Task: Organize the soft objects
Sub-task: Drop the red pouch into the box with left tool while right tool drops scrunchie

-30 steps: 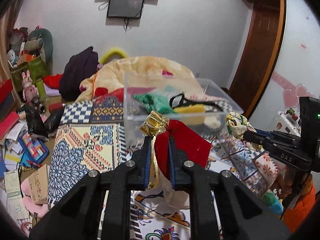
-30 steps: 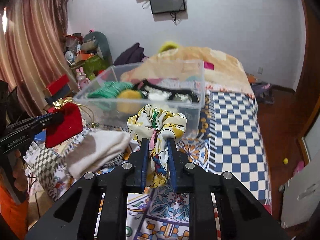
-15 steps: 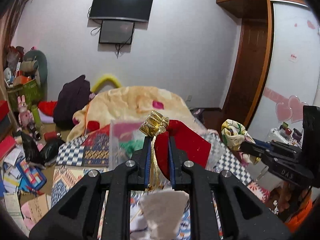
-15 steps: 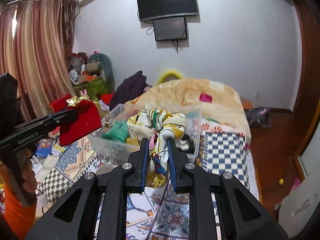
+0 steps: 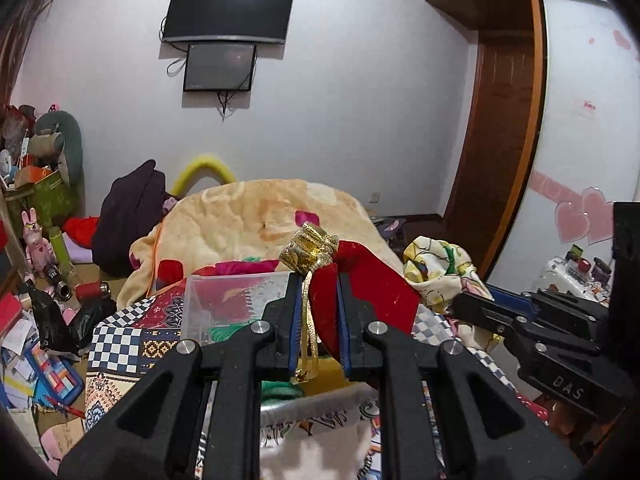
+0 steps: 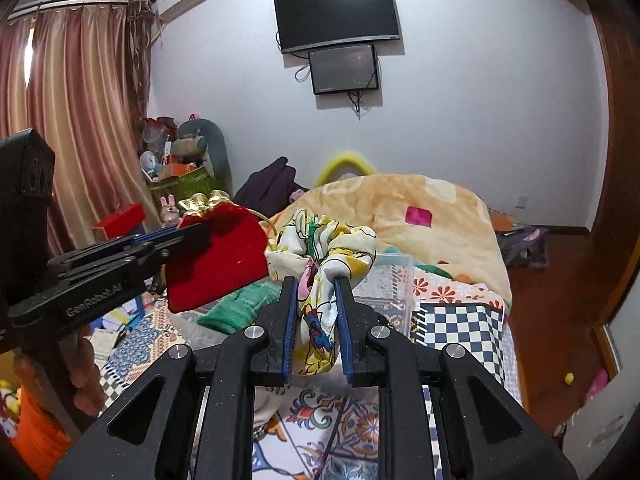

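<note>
My left gripper is shut on a red velvet pouch with a gold top and cord, held up above the clear plastic bin. My right gripper is shut on a yellow patterned scrunchie, also held up over the bin. Each gripper shows in the other's view: the right one with the scrunchie at the right, the left one with the pouch at the left. Green and yellow soft items lie in the bin. A beige cloth lies below my left gripper.
The bin stands on a patterned bedspread with a heaped peach blanket behind it. Clutter of toys and boxes fills the left side. A wooden door and a floor area are at the right.
Both grippers have risen and tilted upward with their items still held; the bin has dropped lower in both views and more of the wall and TV shows.
</note>
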